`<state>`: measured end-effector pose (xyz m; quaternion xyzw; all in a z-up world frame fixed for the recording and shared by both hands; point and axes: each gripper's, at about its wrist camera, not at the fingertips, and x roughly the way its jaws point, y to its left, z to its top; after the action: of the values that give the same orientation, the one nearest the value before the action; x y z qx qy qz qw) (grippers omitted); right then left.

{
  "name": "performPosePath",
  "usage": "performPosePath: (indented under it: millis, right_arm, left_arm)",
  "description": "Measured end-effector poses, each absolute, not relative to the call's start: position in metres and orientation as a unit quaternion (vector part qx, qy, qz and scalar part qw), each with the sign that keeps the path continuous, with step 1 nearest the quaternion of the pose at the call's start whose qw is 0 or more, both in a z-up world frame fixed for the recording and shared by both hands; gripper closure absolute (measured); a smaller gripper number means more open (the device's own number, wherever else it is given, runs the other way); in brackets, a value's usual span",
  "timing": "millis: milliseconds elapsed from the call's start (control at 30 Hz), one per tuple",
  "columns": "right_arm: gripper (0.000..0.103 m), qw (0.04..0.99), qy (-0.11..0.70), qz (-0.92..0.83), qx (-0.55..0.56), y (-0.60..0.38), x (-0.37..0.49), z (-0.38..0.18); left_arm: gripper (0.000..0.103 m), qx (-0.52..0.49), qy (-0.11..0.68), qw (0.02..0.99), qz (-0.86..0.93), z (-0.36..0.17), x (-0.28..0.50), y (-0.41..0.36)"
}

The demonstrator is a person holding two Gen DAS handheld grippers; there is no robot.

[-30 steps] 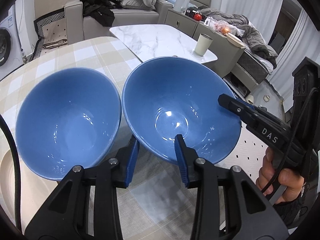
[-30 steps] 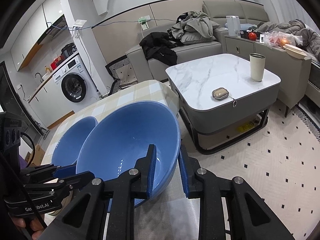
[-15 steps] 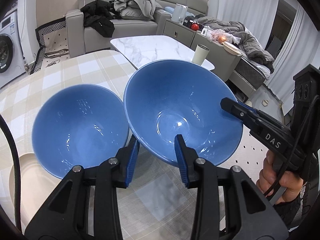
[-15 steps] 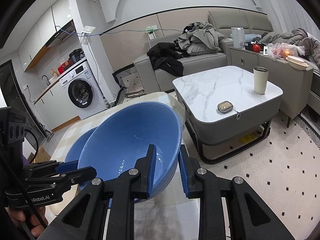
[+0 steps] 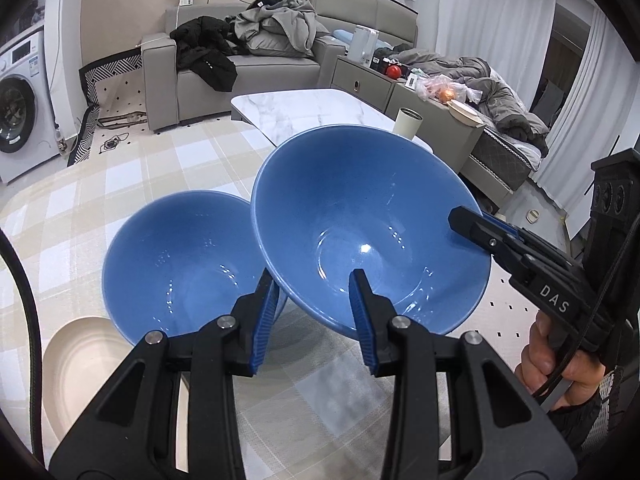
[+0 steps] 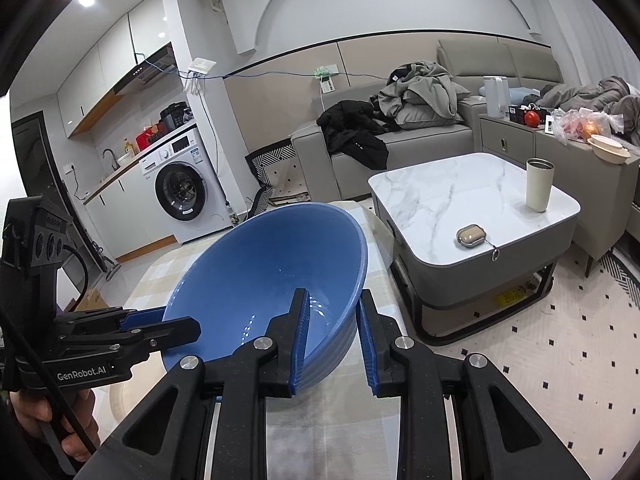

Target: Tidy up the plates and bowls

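Both grippers hold one blue bowl above the checked table. My left gripper is shut on its near rim. My right gripper is shut on its right rim and shows in the left wrist view. The bowl also shows in the right wrist view, tilted. A second blue bowl sits on the table below and left of the held one, its right side hidden. A cream plate lies at the table's near left.
A marble coffee table with a cup and a small case stands beyond the table's right edge. A grey sofa with clothes and a washing machine are farther back.
The held blue bowl has risen off the table and now hangs above the second bowl's right side. Both grippers went up with it, still shut on its rim.
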<state>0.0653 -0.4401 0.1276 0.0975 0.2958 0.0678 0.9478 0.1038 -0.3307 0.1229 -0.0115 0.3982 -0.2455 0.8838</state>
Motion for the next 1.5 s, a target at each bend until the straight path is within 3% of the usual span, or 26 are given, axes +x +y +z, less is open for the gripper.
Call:
performPosePath:
  millis: [1500]
  right_arm:
    - [0.075,0.951,0.260,0.131,0.106,-0.363,0.090,0.110]
  left_arm:
    - [0.070,-0.045,0.373,0.911,-0.171,0.161,0.081,-0.251]
